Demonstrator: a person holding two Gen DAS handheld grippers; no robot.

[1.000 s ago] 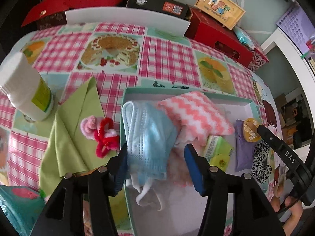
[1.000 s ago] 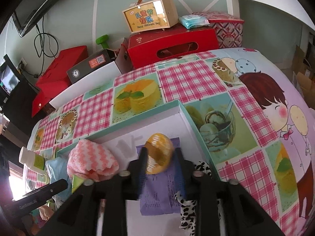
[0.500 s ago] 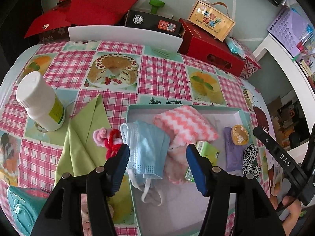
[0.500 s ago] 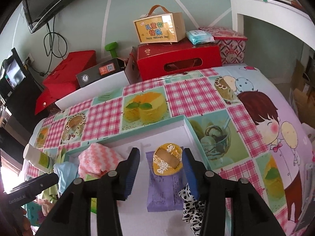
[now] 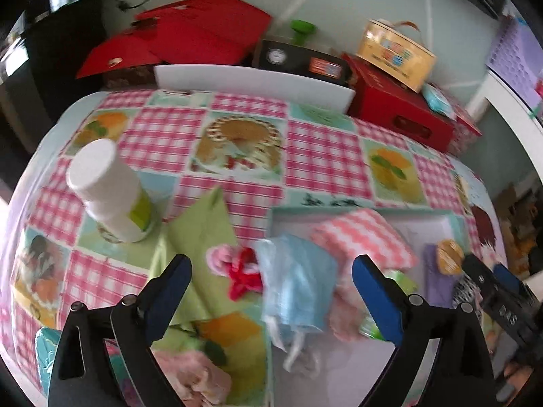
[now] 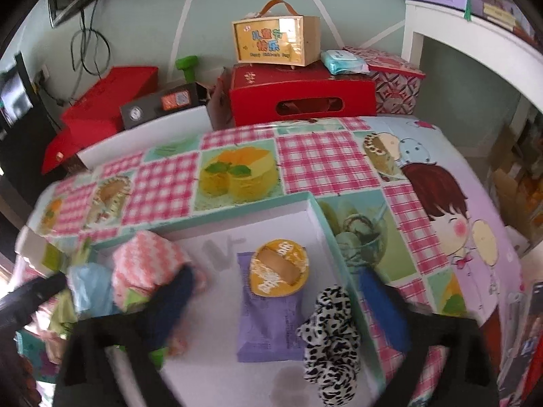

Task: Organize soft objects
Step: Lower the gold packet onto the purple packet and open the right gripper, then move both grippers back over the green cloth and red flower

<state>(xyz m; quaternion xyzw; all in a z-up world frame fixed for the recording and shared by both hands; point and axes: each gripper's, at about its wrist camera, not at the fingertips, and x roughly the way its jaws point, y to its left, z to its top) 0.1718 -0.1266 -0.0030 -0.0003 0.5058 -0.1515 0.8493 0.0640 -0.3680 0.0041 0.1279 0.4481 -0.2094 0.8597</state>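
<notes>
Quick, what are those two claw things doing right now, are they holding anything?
Left gripper: jaws opening wide, holding nothing; the blue face mask lies loose below.
Right gripper: jaws opening wide, holding nothing; the orange round packet lies free.

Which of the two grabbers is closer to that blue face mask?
Left. The left gripper opens right around the blue face mask; the right gripper, also opening, straddles the orange packet farther along the box.

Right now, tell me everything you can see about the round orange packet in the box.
The round orange packet is a flat, glossy disc with white lettering and a tan band across its face. It lies face up on the upper end of a purple packet, inside the white box with a teal rim, near its right wall. Nothing grips it: the right tool is opening around it, pads clear.
</notes>
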